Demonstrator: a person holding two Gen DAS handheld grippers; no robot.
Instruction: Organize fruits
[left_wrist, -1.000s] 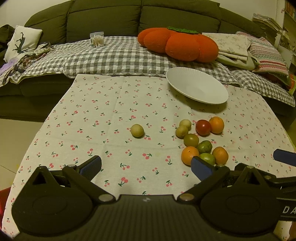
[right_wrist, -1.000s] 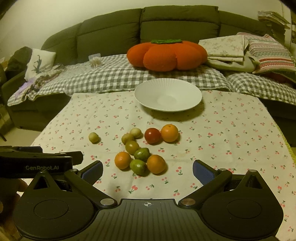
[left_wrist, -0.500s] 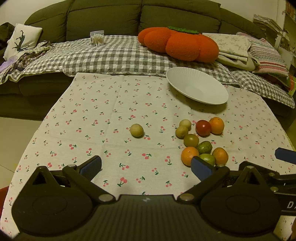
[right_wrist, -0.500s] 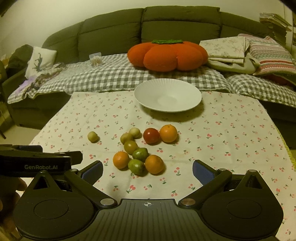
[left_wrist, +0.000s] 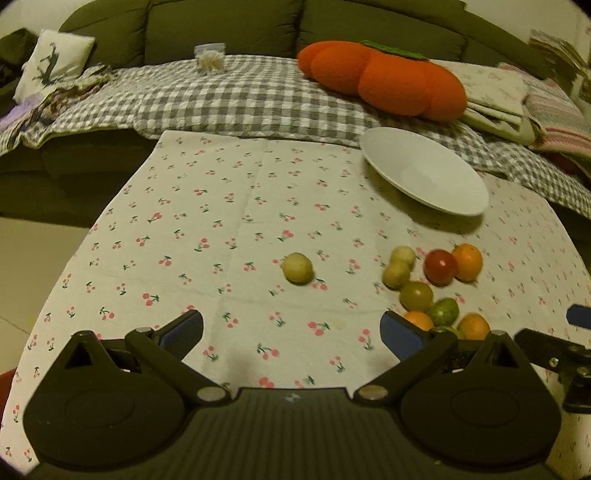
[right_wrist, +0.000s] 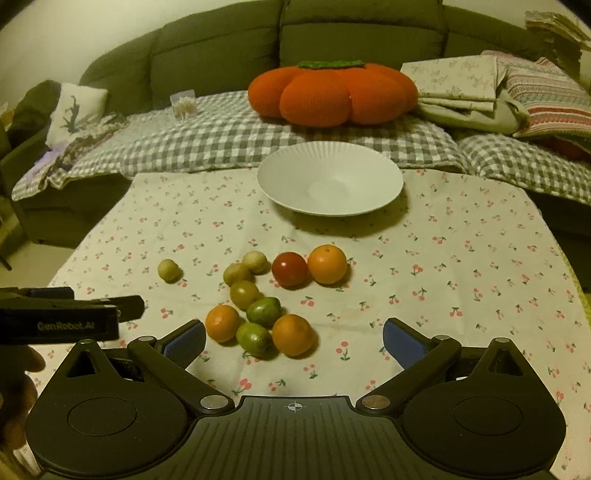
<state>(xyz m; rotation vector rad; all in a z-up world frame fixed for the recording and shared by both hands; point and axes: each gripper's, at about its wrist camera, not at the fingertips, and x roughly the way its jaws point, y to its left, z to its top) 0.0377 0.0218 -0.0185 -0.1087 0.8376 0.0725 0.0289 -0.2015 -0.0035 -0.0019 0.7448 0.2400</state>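
Observation:
Several small fruits lie on the cherry-print tablecloth (right_wrist: 461, 266): oranges (right_wrist: 327, 264), a red tomato (right_wrist: 289, 269), green fruits (right_wrist: 263, 312) and pale yellow ones (right_wrist: 255, 261). One pale fruit (left_wrist: 297, 267) lies apart, left of the cluster (left_wrist: 436, 291). An empty white plate (right_wrist: 330, 183) sits behind them; it also shows in the left wrist view (left_wrist: 424, 171). My left gripper (left_wrist: 291, 334) is open and empty, short of the lone fruit. My right gripper (right_wrist: 294, 341) is open and empty, just before the nearest fruits.
A green sofa with a grey checked blanket (right_wrist: 236, 136) stands behind the table. An orange pumpkin cushion (right_wrist: 332, 94) and folded cloths (right_wrist: 461, 85) lie on it. The left gripper's body (right_wrist: 66, 317) shows at the left of the right wrist view.
Both grippers have moved slightly forward toward the fruits, which now sit lower in both views. Both stay open and empty. No fruit has moved.

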